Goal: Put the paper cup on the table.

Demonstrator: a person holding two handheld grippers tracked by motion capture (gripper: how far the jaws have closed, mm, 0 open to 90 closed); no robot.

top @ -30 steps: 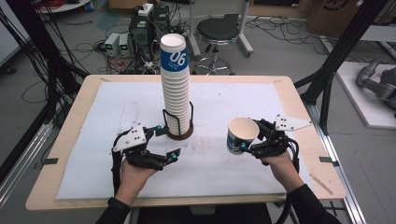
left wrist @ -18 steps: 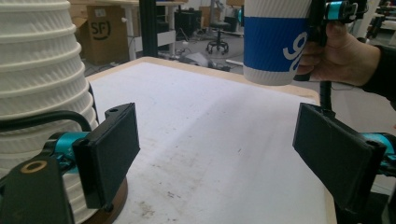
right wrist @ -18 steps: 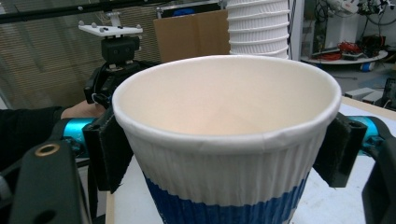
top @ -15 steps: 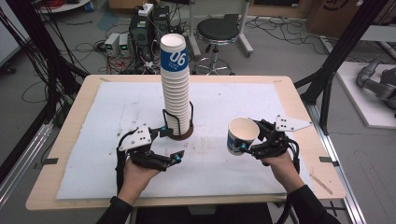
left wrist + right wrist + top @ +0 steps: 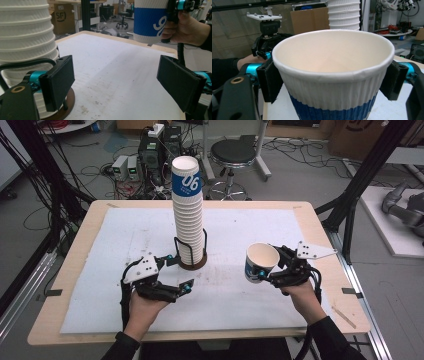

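Note:
A tall stack of white ribbed paper cups [image 5: 187, 215], the top one banded blue, stands in a dark wire holder [image 5: 192, 265] at the table's middle. My left gripper [image 5: 181, 272] rests just left of the holder's base, open, with one jaw next to the holder and bare table between the pads [image 5: 58, 82]. The stack [image 5: 25, 37] rises beside that jaw. My right gripper [image 5: 265, 270] is shut on a single blue-and-white cup [image 5: 260, 261], held off the table to the right. Both pads [image 5: 270, 80] press the cup [image 5: 334, 75] on its sides just below the rim.
A white sheet [image 5: 240, 235] covers most of the wooden table [image 5: 320, 240]. Behind the table are a black stool [image 5: 235, 155], electronics boxes [image 5: 150, 155] and cables on the floor. Black frame posts [image 5: 360, 185] stand at both sides.

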